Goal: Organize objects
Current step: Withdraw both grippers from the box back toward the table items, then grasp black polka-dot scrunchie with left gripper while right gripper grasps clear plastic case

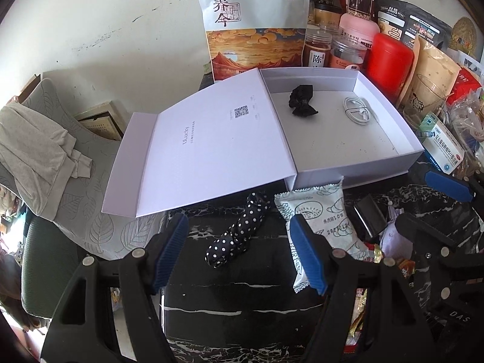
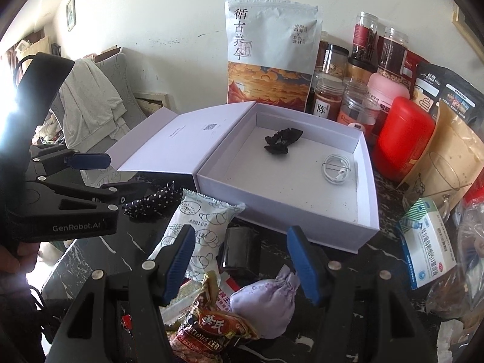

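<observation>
An open white box [image 1: 357, 163] [image 2: 272, 211] lies on the black marble table with its lid [image 1: 208, 151] folded out to the left. Inside it are a black scrunchie [image 1: 302, 101] [image 2: 282, 140] and a coiled white cable [image 1: 358, 110] [image 2: 335, 169]. In front of the box lie a black polka-dot fabric piece [image 1: 239, 230] [image 2: 151, 202], a white snack packet [image 1: 317, 220] [image 2: 199, 230], a small black box [image 2: 239, 251], a lavender pouch [image 2: 266, 299] and a red snack wrapper [image 2: 211, 326]. My left gripper [image 1: 239, 254] hovers open over the polka-dot piece. My right gripper [image 2: 242, 263] is open above the black box and the pouch.
Along the wall stand a tall printed bag [image 1: 254, 21], jars [image 2: 328, 96] and a red canister [image 1: 390, 60] [image 2: 405, 139]. A medicine box [image 2: 426, 248] and a glass cup [image 1: 423, 99] crowd the right side. A chair with grey clothes [image 1: 39, 151] stands left of the table.
</observation>
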A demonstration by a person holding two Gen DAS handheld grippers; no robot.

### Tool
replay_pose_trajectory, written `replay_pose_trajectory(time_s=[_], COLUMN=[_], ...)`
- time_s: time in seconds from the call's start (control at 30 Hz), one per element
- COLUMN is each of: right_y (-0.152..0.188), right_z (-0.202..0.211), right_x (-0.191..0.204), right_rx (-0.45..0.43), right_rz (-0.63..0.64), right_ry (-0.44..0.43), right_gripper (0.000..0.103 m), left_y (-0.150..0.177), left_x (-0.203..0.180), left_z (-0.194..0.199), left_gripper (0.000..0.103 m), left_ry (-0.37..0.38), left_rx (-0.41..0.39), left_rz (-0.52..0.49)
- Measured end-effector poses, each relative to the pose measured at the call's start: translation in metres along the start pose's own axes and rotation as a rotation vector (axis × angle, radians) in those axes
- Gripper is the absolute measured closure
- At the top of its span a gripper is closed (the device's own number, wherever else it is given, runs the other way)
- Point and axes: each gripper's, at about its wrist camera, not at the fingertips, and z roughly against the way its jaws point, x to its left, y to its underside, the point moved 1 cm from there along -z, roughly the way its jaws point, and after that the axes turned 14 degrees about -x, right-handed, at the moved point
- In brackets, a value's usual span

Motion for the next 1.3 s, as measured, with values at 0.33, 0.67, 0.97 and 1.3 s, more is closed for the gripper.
replay_pose_trajectory(time_s=[0.33,0.67,0.97,1.3], right_y=[0.020,0.028,0.031,0.025], right_z=[-0.027,-0.055,-0.065,-0.042], right_x=[-0.002,-0.009,-0.017,-0.022], right_rx=[0.098,0.183,0.198,0.116], right_rz=[-0.042,-0.101,-0.136,-0.155], right_ry=[-0.013,-0.028,-0.056,-0.039], right_gripper=[0.039,0.039,0.060,0.066], left_y=[0.021,0.030,0.036,0.038], left_x=[0.013,0.023,0.020,0.012], left_z=[-0.031,-0.068,-0.089,-0.073], left_gripper=[0.035,0.038,0.069,0.084], left_ry=[0.007,0.045,0.097,0.101], left_rx=[0.064,0.110,0.131,0.111], left_rz=[0.021,0.028,0.027,0.009])
